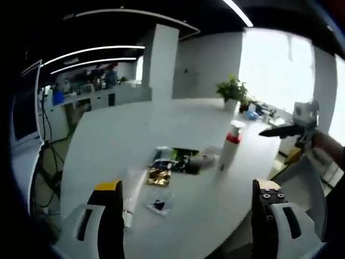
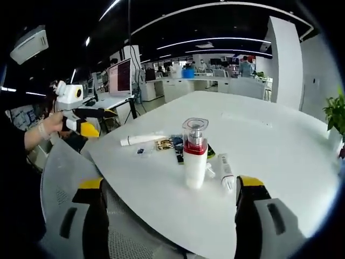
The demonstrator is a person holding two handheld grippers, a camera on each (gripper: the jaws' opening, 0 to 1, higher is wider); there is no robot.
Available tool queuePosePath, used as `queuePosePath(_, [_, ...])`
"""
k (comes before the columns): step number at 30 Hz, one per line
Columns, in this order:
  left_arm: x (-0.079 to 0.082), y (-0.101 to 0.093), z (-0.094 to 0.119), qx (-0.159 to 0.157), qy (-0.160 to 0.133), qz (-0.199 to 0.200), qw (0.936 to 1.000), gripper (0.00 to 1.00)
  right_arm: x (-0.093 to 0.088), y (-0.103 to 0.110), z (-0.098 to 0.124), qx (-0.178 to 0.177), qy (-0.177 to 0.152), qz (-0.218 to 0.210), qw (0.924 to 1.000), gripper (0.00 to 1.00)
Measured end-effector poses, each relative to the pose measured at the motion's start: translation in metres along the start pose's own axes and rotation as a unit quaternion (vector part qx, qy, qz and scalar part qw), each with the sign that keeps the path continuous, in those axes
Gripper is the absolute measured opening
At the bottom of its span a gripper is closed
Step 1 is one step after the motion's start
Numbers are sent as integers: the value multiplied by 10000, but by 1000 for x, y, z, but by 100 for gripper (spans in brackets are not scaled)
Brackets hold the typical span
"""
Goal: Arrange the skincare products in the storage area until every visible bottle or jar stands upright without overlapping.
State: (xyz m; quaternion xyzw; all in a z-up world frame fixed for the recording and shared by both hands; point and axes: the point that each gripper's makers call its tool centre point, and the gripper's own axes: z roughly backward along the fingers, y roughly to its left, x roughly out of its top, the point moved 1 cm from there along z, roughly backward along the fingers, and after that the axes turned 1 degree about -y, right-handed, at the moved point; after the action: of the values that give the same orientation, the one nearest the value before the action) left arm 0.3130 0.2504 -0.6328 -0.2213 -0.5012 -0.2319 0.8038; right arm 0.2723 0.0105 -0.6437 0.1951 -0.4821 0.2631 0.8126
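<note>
Both my tools are spread wide and hold nothing: the left tool [image 1: 186, 216] and the right tool [image 2: 172, 216] hover off the edge of the white counter [image 2: 269, 140]. The red-banded pump bottle [image 2: 194, 154] stands upright there, a white tube [image 2: 226, 171] lying beside it, near flat sachets [image 1: 160, 175].

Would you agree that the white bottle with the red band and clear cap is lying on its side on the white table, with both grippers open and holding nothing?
Not quite: the white bottle stands upright on the table, as the right gripper view shows. The rest holds: the left gripper and right gripper are open and hold nothing.
</note>
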Motion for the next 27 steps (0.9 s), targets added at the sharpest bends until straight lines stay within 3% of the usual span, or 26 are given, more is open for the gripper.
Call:
queuePosePath(4, [0,16,2,94,-4,51,9999,97,4,-2,-3,-12,-22,24,10000,100])
queuePosePath(13, [-9,41,-11,179,375,-106,9991,97,12,-4,-16,38,-17,131,9999,100])
queuePosePath(18, [-20,50,-30,-10,790,-120,9968,95,17,-10,-26,23,-35,168,9999,100])
queuePosePath(27, [-38,65,-53,-79,1358,-408,9899,88,14,-11,-32,53,86,178,9998,100])
